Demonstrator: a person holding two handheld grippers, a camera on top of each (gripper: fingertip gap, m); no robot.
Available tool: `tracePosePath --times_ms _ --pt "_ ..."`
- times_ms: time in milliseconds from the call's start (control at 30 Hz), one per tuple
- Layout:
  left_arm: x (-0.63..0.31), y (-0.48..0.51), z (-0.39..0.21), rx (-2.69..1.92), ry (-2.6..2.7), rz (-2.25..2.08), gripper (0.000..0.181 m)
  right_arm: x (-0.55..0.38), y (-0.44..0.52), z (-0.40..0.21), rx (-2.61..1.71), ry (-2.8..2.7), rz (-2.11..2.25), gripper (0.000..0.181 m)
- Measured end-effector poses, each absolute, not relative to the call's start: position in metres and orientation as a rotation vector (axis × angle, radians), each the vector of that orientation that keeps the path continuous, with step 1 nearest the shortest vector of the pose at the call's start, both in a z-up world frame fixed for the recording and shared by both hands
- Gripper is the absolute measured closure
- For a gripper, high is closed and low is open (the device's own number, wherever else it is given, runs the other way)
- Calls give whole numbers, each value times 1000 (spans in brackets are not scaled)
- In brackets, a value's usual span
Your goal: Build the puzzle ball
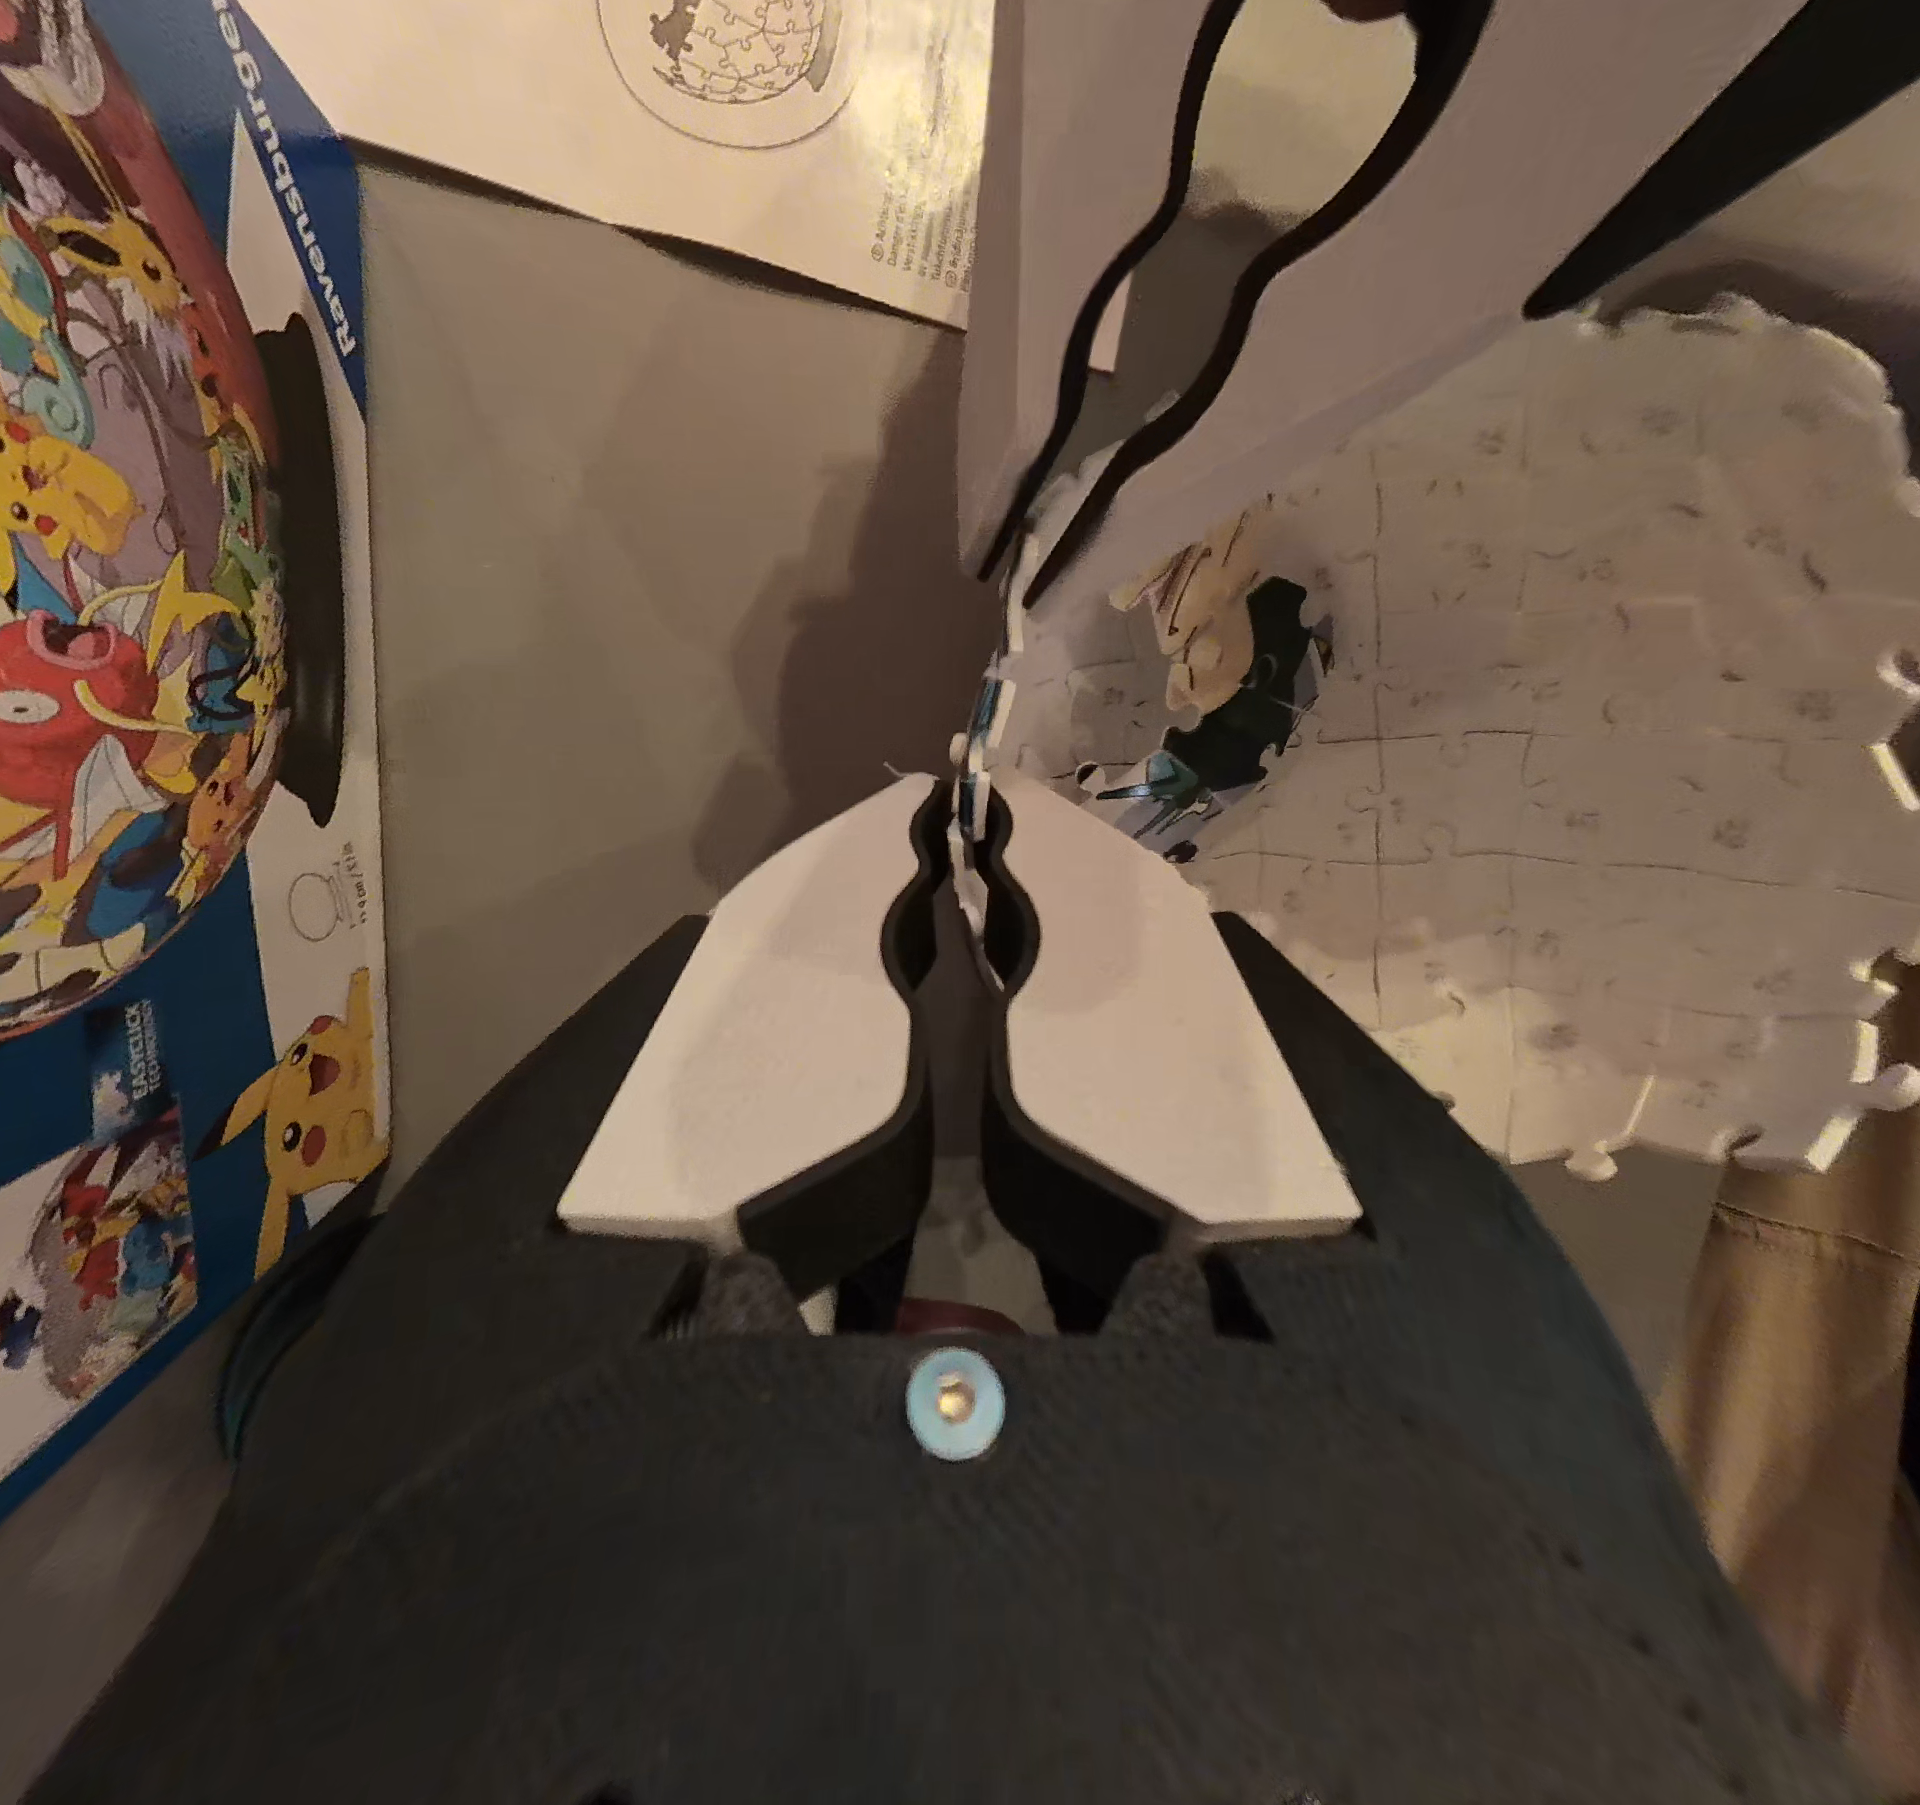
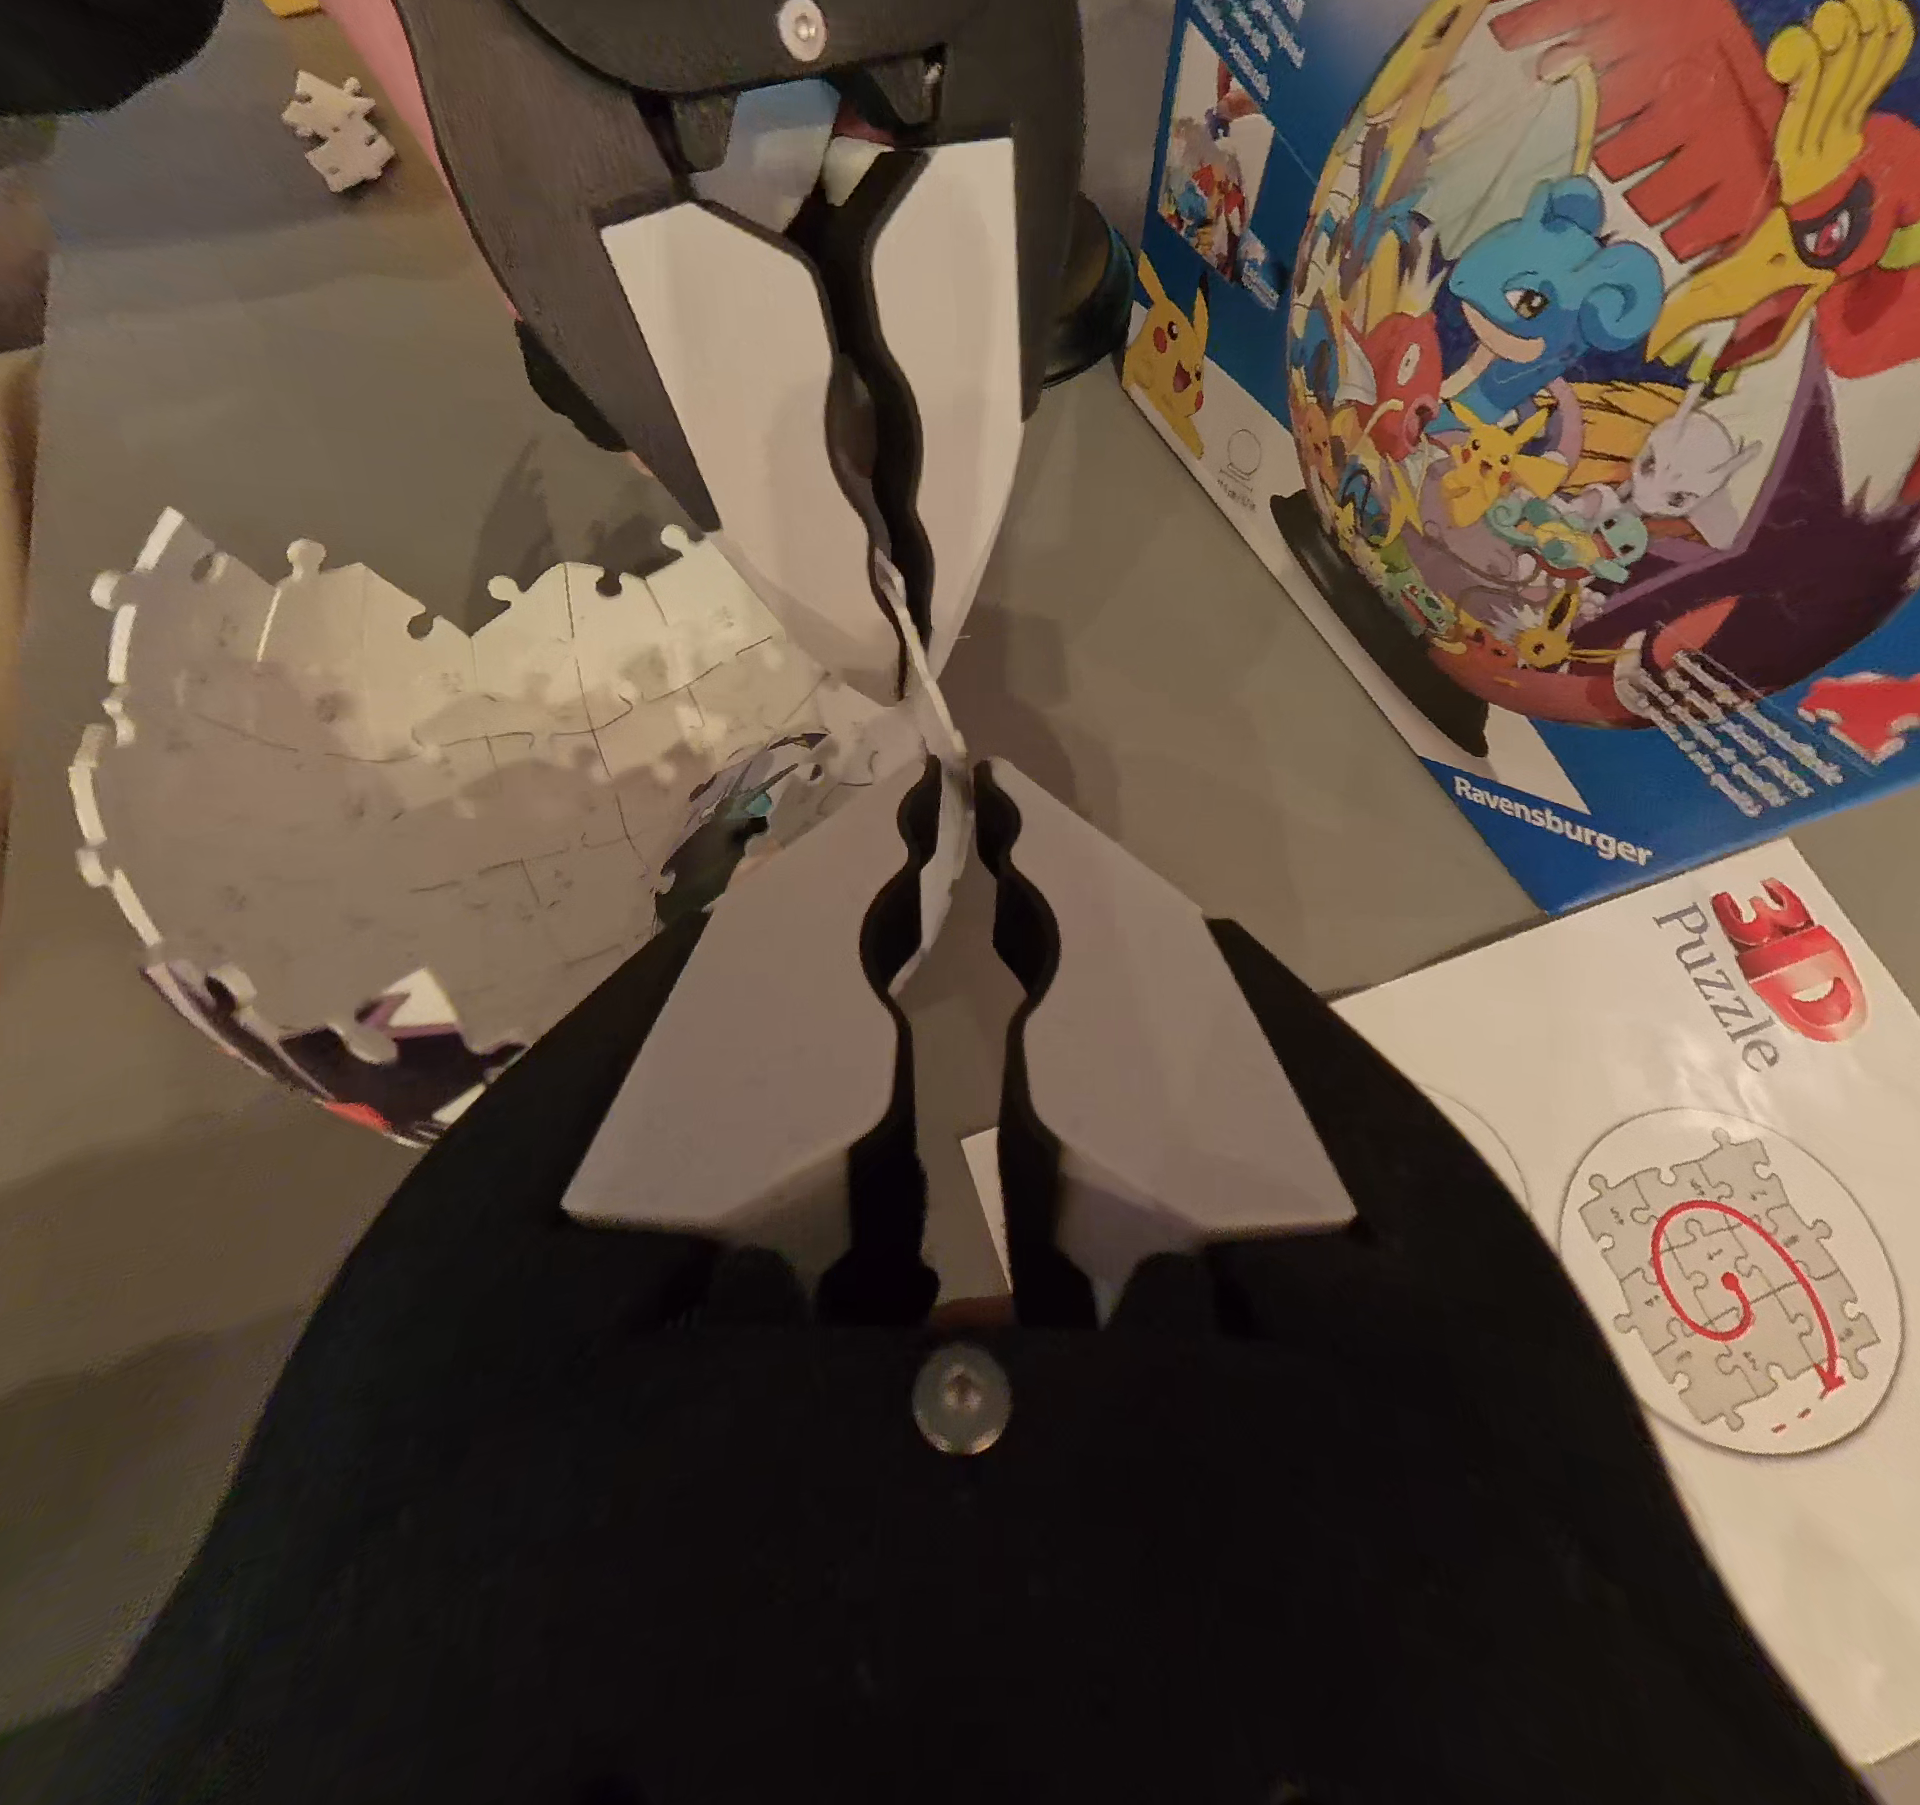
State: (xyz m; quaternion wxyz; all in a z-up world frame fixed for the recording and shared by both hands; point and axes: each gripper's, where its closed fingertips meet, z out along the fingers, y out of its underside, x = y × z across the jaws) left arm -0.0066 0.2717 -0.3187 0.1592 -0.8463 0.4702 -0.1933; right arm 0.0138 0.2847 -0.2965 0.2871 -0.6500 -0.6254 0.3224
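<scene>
The half-built puzzle ball is an open shell with a white inside and a jagged rim, held above the grey table. In the left wrist view my left gripper is shut on the shell's thin edge. My right gripper comes in from above and is shut on the same edge just beyond. In the right wrist view the shell hangs to the left, my right gripper pinches a white edge piece, and the left gripper grips the rim directly opposite, tips nearly touching.
The colourful puzzle box lies on the table; it also shows in the right wrist view. A white instruction sheet lies beside it. A few loose joined pieces lie far left. A hand holds the left gripper. The tips of both grippers are at nearly the same place.
</scene>
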Motion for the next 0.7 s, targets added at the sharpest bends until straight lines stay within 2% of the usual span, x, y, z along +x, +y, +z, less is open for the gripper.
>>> tracePosePath --times_ms 267,700 --pt "-6 269 -320 -2452 1387 -523 178 11 280 -308 -1724 -1888 705 174" --pt "-3 271 -318 -2470 1408 -497 178 13 280 -309 -1746 -1900 669 181"
